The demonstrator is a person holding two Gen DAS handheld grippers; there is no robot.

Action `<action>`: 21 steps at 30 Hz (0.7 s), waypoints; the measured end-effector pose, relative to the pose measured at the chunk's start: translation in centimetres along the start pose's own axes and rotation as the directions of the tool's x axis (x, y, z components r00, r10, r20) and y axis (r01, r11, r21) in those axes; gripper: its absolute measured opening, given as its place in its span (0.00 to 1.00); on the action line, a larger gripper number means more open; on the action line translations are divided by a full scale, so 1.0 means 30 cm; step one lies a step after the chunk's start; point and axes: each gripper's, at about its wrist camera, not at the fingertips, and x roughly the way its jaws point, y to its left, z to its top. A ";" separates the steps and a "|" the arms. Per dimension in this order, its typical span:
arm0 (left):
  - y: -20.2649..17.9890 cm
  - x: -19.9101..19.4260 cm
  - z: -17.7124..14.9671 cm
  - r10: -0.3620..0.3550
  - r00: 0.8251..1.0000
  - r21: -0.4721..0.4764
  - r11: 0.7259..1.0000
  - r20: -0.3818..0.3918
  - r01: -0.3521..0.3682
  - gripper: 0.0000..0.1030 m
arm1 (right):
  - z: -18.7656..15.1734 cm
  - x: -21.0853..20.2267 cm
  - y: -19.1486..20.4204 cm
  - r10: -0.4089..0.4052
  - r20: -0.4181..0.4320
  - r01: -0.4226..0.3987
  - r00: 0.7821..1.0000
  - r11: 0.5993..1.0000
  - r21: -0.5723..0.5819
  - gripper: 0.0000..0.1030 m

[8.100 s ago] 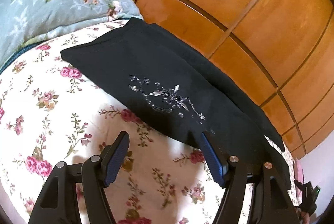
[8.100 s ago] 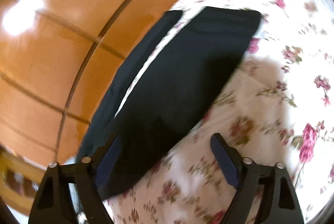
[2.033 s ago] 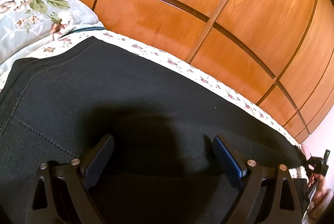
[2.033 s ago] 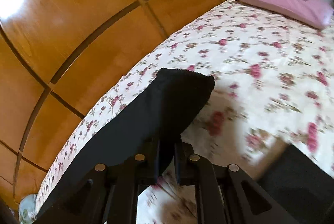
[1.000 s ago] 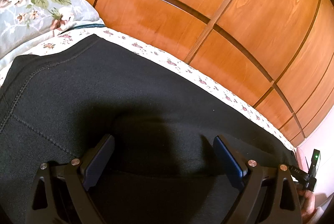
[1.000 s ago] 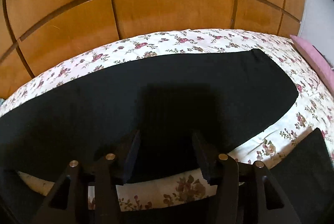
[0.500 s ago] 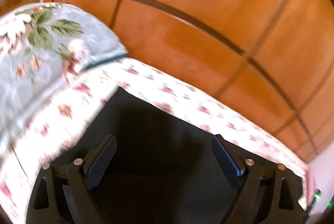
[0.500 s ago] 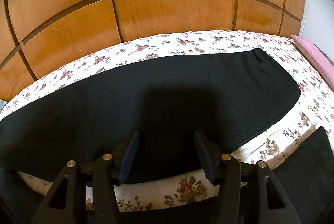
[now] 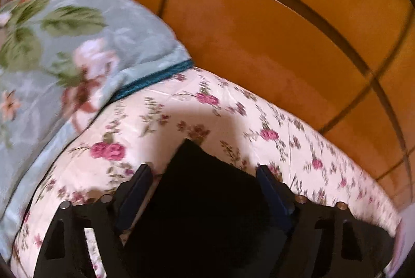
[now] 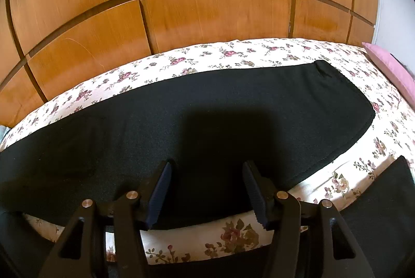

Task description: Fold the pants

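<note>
Pants [image 10: 207, 106] black, unlabelled, left claw [image 9: 205, 174] closing over corner, right claw [image 10: 207, 169] spread.

Left gripper [image 9: 202, 182] over a pants [image 9: 205, 200] corner.
Jaws closing, apart, black cloth between them; floral sheet [image 9: 233, 122], blue pillow [image 9: 64, 49], wooden panels [image 9: 259, 18] beyond.

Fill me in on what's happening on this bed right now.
A person with a handheld gripper in each hand is folding black pants laid out along a floral bedsheet beside a wooden wardrobe. The left gripper sits over a corner of the dark fabric near the blue floral pillow, its jaws closing but not yet pinching. The right gripper hovers open over the trouser leg.
</note>
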 end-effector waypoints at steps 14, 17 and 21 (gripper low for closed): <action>-0.044 -0.194 -0.069 -0.006 0.989 0.088 0.996 0.148 -0.007 0.12 | 0.001 0.004 -0.002 0.006 0.009 -0.006 1.000 1.000 0.012 0.57; -0.026 -0.291 -0.118 -0.078 0.978 0.056 0.996 0.195 0.068 0.12 | 0.001 0.003 -0.001 0.006 0.010 -0.007 1.000 1.000 0.013 0.57; 0.010 -0.391 -0.202 -0.148 0.963 0.013 0.989 0.223 0.148 0.12 | 0.002 0.003 -0.001 0.006 0.011 -0.006 1.000 1.000 0.013 0.57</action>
